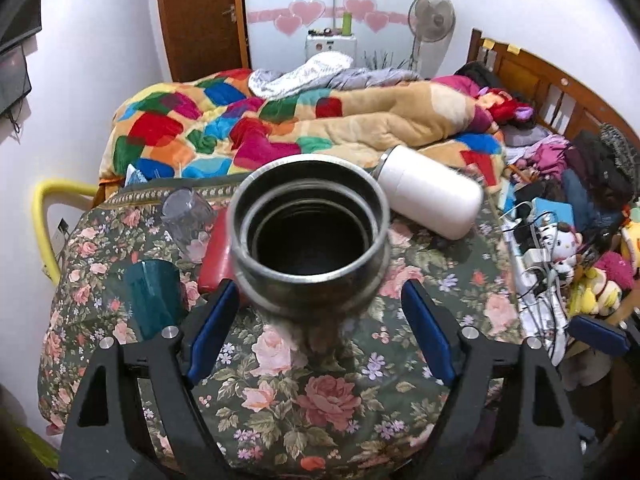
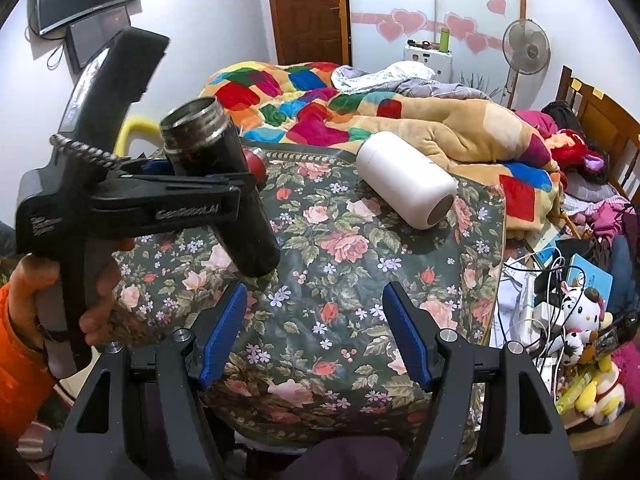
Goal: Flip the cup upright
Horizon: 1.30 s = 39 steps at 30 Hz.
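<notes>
A dark metal cup [image 1: 308, 236] with a threaded steel rim fills the middle of the left wrist view, its open mouth toward the camera. In the right wrist view the same cup [image 2: 224, 184] hangs tilted above the floral cloth, mouth up and to the left, with my left gripper [image 2: 236, 196] clamped across its body. My left gripper's blue pads [image 1: 214, 326] stand either side of the cup. My right gripper [image 2: 316, 334] is open and empty over the cloth, right of the cup.
A white bottle [image 2: 404, 178] lies on its side on the floral cloth [image 2: 320, 320]. A red cup [image 1: 214, 256], a clear glass [image 1: 188, 220] and a teal glass [image 1: 154, 296] sit at the left. A quilted bed lies behind; cables and toys clutter the right.
</notes>
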Tool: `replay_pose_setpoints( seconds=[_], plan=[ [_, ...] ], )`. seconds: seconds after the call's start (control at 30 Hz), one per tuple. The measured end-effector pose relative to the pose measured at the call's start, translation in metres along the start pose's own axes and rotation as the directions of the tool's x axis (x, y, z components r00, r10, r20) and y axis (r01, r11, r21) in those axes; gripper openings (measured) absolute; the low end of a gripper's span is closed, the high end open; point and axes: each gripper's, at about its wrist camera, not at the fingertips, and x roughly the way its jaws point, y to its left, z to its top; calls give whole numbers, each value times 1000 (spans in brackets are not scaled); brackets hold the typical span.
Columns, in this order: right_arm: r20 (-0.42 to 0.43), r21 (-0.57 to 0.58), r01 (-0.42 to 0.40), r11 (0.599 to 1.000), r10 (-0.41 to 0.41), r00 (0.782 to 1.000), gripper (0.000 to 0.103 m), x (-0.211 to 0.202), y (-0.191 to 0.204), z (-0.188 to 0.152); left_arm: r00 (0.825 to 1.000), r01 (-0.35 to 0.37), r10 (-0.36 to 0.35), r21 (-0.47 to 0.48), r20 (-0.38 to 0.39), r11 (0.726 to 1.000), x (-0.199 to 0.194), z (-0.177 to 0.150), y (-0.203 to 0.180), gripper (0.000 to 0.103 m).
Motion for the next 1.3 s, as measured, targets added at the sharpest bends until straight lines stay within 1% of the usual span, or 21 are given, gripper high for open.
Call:
replay_pose_setpoints(
  seconds=[0.1, 0.2, 0.27, 0.33, 0.37, 0.47, 0.53, 0.57, 0.63, 0.67, 0.73, 0.77, 0.8, 0.83, 0.9, 0.93, 0.97, 1.0, 1.1, 1.17, 1.3],
  plan=[
    [31, -2, 2, 1000, -2, 1000, 67, -13, 4, 4, 998, 17, -17, -1, 61, 1000, -35, 0, 4, 83],
    [87, -3, 3, 1000, -3, 996, 67, -33, 8, 10, 986, 33, -29, -22, 166, 999, -81, -1, 14, 83],
    [135, -1, 0, 1000, 0, 991, 67, -48, 12, 15, 968, 29, -18, -41, 251, 999, -117, -5, 22, 88],
    [195, 5, -2, 1000, 1, 981, 67, -69, 15, 20, 950, 39, -20, -53, 312, 998, -145, -9, 26, 90],
    [225, 6, -1, 1000, -1, 974, 67, -79, 18, 21, 936, 49, -27, -54, 351, 997, -164, -13, 28, 90],
    [330, 11, -7, 1000, 3, 944, 67, -113, 25, 26, 899, 39, -13, -51, 437, 998, -202, -24, 29, 90],
    [403, 17, -10, 1000, 2, 915, 68, -137, 32, 26, 865, 21, 6, -47, 502, 999, -229, -36, 27, 91],
    [434, 21, -10, 1000, 0, 901, 71, -147, 34, 26, 850, 12, 15, -48, 527, 999, -239, -41, 27, 92],
    [507, 35, -11, 999, -8, 862, 76, -170, 41, 23, 813, -12, 40, -51, 581, 999, -260, -51, 25, 96],
    [533, 38, -10, 999, -12, 846, 79, -177, 44, 22, 794, -32, 62, -60, 605, 998, -268, -57, 24, 99],
    [593, 42, 1, 999, -26, 805, 81, -195, 53, 17, 758, -77, 111, -81, 643, 994, -282, -67, 21, 102],
    [607, 43, 9, 999, -33, 794, 83, -197, 57, 17, 748, -88, 123, -86, 652, 992, -286, -69, 20, 103],
    [630, 46, 27, 999, -50, 775, 84, -203, 63, 14, 739, -94, 131, -91, 661, 991, -289, -73, 20, 103],
    [642, 49, 38, 998, -61, 764, 86, -206, 66, 12, 735, -95, 135, -95, 665, 991, -291, -75, 20, 103],
    [668, 60, 66, 996, -89, 739, 93, -210, 73, 6, 735, -90, 133, -99, 665, 991, -292, -79, 21, 103],
    [673, 64, 74, 995, -98, 733, 99, -211, 75, 4, 736, -87, 133, -103, 663, 991, -292, -81, 22, 103],
    [677, 70, 82, 994, -107, 728, 103, -211, 77, 2, 739, -80, 131, -108, 661, 991, -292, -82, 23, 103],
    [681, 80, 91, 993, -121, 723, 103, -211, 80, 0, 741, -75, 129, -110, 659, 991, -292, -83, 24, 103],
    [672, 86, 117, 989, -144, 726, 103, -208, 80, -1, 748, -60, 122, -116, 652, 991, -293, -87, 25, 103],
    [662, 84, 137, 987, -158, 733, 103, -203, 83, -2, 748, -62, 125, -119, 651, 991, -292, -89, 25, 103],
    [649, 69, 134, 989, -147, 747, 103, -205, 82, -9, 746, -67, 131, -122, 653, 990, -295, -94, 25, 103]
  ],
)
